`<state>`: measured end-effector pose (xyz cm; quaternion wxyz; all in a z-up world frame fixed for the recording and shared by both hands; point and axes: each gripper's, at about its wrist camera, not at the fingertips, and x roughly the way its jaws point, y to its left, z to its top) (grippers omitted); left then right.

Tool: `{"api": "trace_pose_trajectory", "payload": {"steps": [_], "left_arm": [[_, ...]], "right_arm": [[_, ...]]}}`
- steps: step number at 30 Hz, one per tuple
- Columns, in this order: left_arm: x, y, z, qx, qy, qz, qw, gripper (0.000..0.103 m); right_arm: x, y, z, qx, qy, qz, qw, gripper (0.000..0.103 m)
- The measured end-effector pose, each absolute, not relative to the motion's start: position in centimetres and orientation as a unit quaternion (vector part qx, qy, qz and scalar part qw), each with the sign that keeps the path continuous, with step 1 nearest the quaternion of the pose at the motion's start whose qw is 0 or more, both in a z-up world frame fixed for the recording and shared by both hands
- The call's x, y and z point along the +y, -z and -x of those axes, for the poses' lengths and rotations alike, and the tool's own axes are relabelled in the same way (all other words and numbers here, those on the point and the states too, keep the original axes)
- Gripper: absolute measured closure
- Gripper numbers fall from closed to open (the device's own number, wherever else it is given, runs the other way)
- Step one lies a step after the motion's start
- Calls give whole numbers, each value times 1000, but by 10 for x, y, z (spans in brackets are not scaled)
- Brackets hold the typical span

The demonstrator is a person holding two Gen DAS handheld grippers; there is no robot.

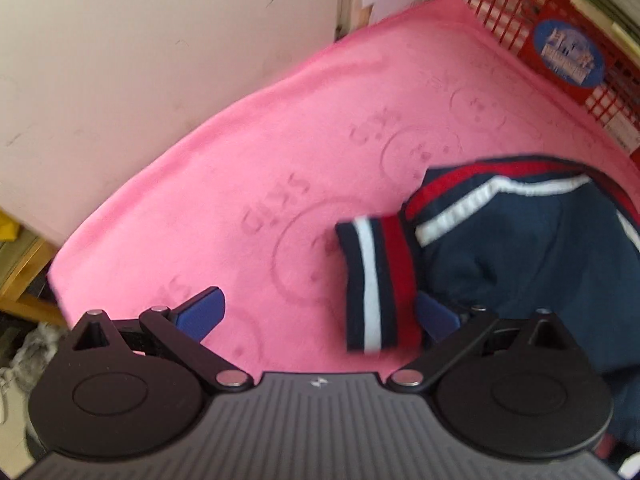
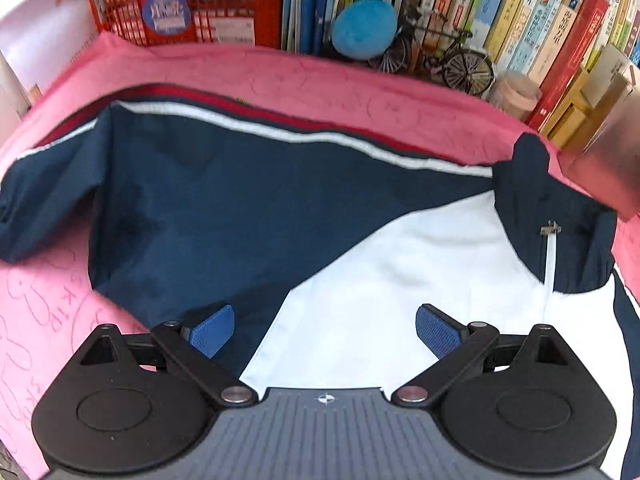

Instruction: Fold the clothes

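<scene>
Jacket (image 2: 248, 184) first: navy with a white front panel, it lies spread across the pink blanket (image 2: 360, 80), its red and white trim running along the far edge, next to the red crate (image 2: 224, 12) and the row of books (image 2: 520, 20). The collar with its zip pull (image 2: 551, 229) sits to your right in the right wrist view.

By the look of it, you are between grasps in the sleeve-folding stage. One sleeve, ending in a striped cuff (image 1: 376, 284), is still off the body on the blanket.

Your left gripper (image 1: 320, 316) has its jaws wide apart. The cuff lies between them, close to the right-hand pad, but neither pad presses on it. Your right gripper (image 2: 324, 330) hangs over the seam where navy meets white, jaws spread wide and holding nothing.

Next, I judge, you need the left pads lowered around the cuff and closed on it, then the sleeve carried over onto the body. Pinch only the cuff, not the blanket beneath. The cloth is limp, so expect the sleeve to drag and bunch.
</scene>
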<state>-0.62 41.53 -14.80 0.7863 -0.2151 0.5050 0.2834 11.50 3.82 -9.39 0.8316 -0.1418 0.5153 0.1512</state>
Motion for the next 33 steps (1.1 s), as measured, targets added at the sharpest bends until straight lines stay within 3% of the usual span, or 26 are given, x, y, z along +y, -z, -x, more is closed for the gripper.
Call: {"api": "trace_pose_trajectory", "payload": {"steps": [6,14,18,19,21,24,33], "left_arm": [[421,146,8,489,-251,266,792,19],[425,141,7,464,-148,349,800,22],[421,147,-2,468,-131,341,804,15],[418,147,-5,470,-135,330,808,18],[413,144,-11,468,-154,306,815,49],[415,133,-10,441,-156,313,827,78],[442,47,-25,319,-197,226,899,83]], "right_arm": [[44,94,-106,523,-147,141,828,4],[47,94,-104,527,-142,141,826,4],[47,92,-103,528,-135,141,827,4],[46,92,-103,528,-134,141,827,4],[47,92,-103,528,-131,141,827,4],[48,90,-102,525,-129,144,829,4],[42,83,-106,518,-120,137,836,4]]}}
